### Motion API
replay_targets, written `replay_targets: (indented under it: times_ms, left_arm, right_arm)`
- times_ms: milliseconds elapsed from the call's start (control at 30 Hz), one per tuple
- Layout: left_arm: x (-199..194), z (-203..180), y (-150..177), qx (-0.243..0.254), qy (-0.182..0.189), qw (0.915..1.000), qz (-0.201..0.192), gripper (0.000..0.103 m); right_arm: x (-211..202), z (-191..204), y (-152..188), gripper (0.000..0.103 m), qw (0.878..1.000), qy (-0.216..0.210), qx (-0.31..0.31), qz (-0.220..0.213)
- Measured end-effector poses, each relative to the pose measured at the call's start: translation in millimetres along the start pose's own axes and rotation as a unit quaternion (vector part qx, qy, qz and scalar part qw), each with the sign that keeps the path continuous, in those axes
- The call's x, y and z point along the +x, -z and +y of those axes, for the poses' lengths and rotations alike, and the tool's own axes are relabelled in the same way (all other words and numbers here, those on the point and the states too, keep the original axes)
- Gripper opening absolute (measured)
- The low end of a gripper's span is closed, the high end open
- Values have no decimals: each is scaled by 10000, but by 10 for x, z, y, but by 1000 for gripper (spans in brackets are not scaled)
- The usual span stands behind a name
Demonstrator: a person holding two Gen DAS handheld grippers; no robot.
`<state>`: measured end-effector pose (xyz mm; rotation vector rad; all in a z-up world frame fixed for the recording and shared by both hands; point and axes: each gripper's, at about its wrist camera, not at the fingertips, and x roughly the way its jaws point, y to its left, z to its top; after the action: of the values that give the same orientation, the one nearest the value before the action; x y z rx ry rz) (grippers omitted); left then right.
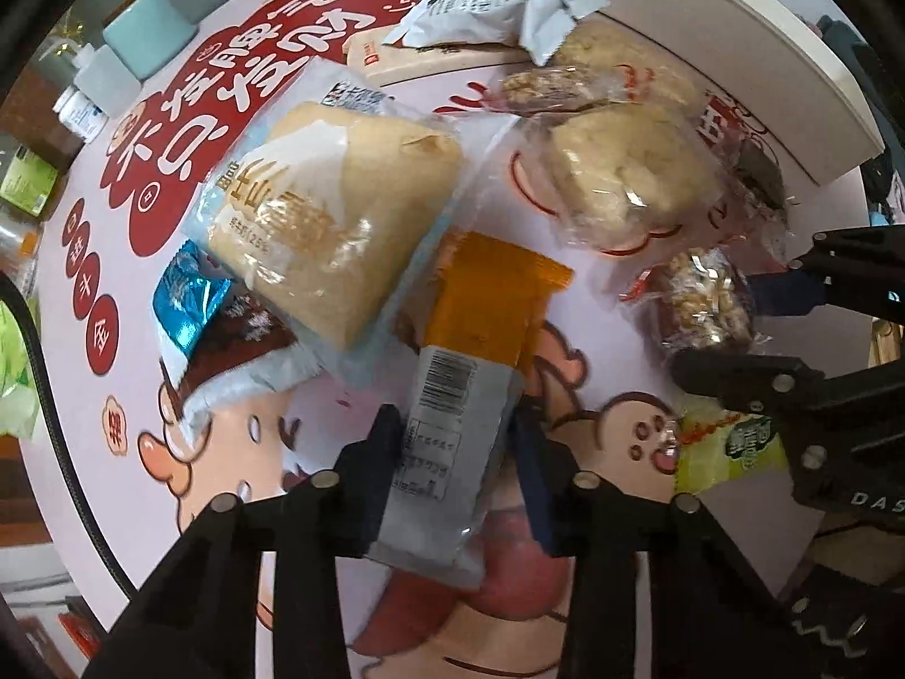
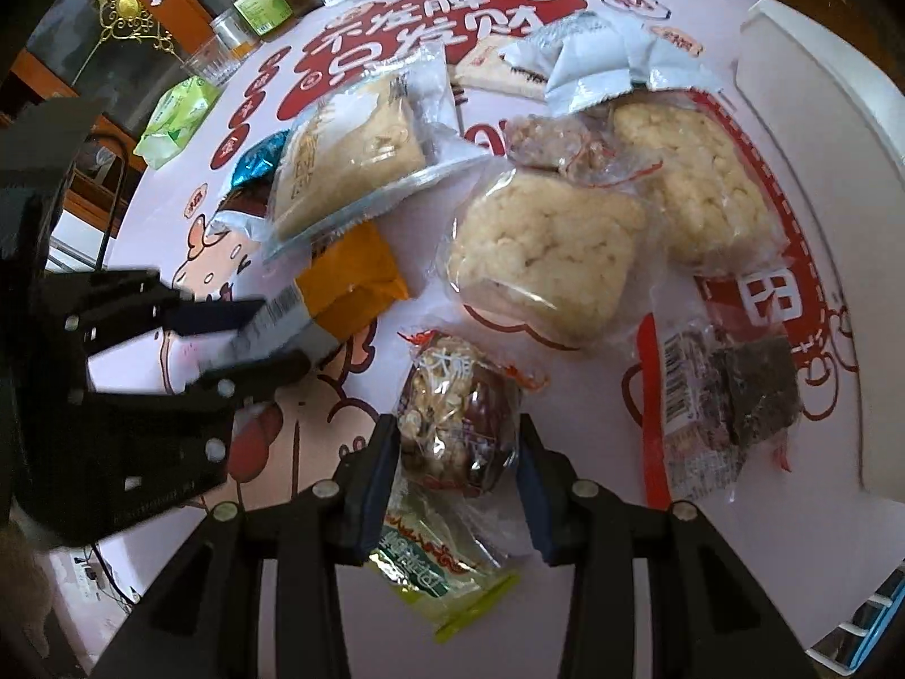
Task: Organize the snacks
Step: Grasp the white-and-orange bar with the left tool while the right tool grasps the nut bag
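My left gripper (image 1: 455, 452) is shut on the grey end of an orange-and-grey snack packet (image 1: 481, 305), whose orange end lies under a wrapped bread packet (image 1: 334, 215). In the right wrist view the same gripper (image 2: 254, 339) shows at the left, clamped on that packet. My right gripper (image 2: 458, 452) is shut on a clear packet of nut-stuffed dates (image 2: 447, 396), pointing steeply down over a green-yellow packet (image 2: 430, 571). Two puffed-rice cakes (image 2: 543, 260) lie just beyond it, and a dark bar packet (image 2: 729, 396) lies to its right.
A white tray (image 2: 820, 170) stands at the right edge of the round table with the pink cartoon cloth (image 2: 565, 5). A grey-white packet (image 1: 486, 5) and a blue foil packet (image 1: 186, 294) lie among the snacks. Bottles, a glass (image 2: 212, 65) and a green tissue pack (image 2: 175, 119) stand at the far left.
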<state>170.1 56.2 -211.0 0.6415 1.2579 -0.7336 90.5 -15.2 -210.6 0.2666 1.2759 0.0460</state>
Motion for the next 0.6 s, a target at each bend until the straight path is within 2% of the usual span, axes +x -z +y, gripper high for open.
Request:
replay_targets:
  times_ms: [267, 333, 500, 600]
  left_arm:
    - [-427, -296, 288, -725, 204, 9968, -268, 32]
    - [-588, -252, 484, -780, 195, 9961, -374, 32]
    - [-941, -303, 429, -972, 99, 9926, -725, 32]
    - [-1141, -297, 259, -1096, 61, 9888, -1015, 32]
  right_arm:
    - [-361, -3, 28, 40, 9984, 75, -250, -506]
    - [-451, -17, 25, 40, 9976, 89, -295, -627]
    - [-763, -95, 28, 40, 9943, 96, -409, -981]
    - [-962, -160, 26, 40, 9912, 129, -484, -1224]
